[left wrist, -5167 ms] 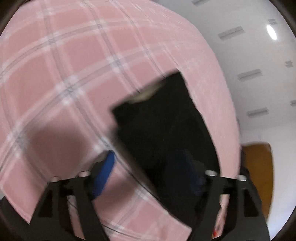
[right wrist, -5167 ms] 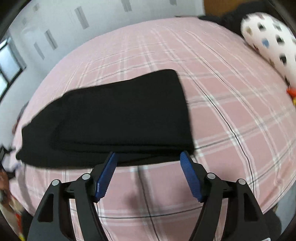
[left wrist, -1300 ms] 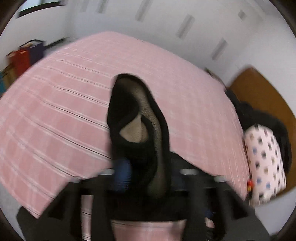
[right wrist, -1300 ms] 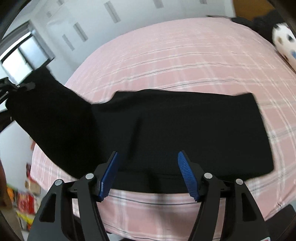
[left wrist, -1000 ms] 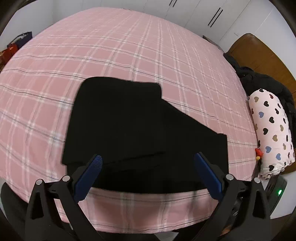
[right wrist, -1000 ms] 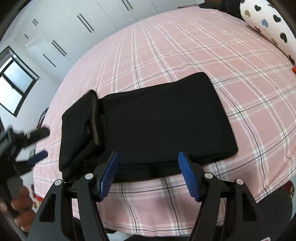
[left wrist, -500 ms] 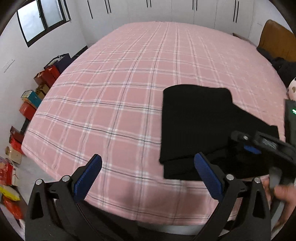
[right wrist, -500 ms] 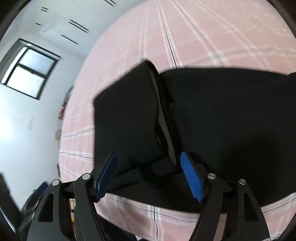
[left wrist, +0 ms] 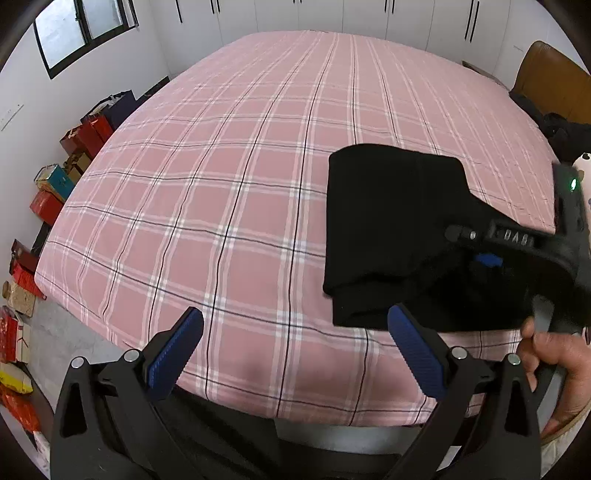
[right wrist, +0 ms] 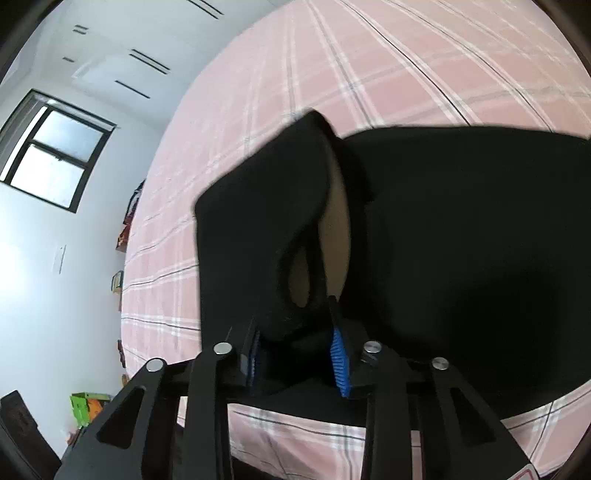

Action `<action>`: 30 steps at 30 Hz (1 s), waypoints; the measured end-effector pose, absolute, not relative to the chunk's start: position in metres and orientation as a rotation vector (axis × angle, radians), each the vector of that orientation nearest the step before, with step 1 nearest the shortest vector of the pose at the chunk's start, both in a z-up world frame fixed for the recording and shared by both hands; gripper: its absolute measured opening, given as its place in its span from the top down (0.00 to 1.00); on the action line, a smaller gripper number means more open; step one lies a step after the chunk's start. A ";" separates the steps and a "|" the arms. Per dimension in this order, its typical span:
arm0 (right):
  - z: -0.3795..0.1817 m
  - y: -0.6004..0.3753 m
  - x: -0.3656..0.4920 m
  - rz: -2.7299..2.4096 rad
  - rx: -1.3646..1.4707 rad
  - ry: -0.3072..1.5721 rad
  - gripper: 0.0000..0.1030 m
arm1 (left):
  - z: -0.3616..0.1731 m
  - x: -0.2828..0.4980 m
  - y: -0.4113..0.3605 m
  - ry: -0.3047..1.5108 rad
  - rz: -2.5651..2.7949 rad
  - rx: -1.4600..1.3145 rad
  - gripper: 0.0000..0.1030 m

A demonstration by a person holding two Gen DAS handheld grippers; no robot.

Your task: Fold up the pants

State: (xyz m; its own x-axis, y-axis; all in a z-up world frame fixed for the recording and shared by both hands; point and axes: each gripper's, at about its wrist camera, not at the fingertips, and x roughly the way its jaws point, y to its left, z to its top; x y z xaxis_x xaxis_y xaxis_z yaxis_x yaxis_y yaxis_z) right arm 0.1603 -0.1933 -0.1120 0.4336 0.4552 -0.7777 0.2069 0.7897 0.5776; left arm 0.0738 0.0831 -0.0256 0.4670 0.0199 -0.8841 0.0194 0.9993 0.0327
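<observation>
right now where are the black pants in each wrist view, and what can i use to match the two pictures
Left wrist view: the black pants lie folded at right of centre on the pink plaid bedspread, with the right gripper reaching into their near right edge.
Right wrist view: the pants fill the centre and right, a bunched fold pinched between the gripper's blue pads.
Shared landmark: the dark-framed window, upper left in both.

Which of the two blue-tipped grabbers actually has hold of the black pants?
The right gripper: its blue pads are clamped on a bunched edge of the black pants. The left gripper is wide open over the pink bedspread, holding nothing.
</observation>
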 end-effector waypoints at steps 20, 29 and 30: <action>-0.124 -0.247 0.134 0.163 0.759 1.247 0.47 | -0.033 0.067 0.070 1.162 -0.034 0.038 0.05; -0.133 -0.250 0.149 0.204 0.850 1.247 0.85 | -0.033 0.073 0.030 1.121 -0.174 0.147 0.05; -0.127 -0.248 0.149 0.214 0.844 1.237 0.86 | -0.033 0.074 0.022 1.112 -0.198 0.172 0.05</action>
State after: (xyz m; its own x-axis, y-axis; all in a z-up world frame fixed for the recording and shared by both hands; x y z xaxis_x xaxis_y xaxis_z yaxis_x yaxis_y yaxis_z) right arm 0.1493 -0.2483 -0.1268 0.3513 0.5710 -0.7420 0.2884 0.6880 0.6659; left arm 0.0744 0.0220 -0.0331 0.4283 -0.0720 -0.9008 0.2430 0.9693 0.0380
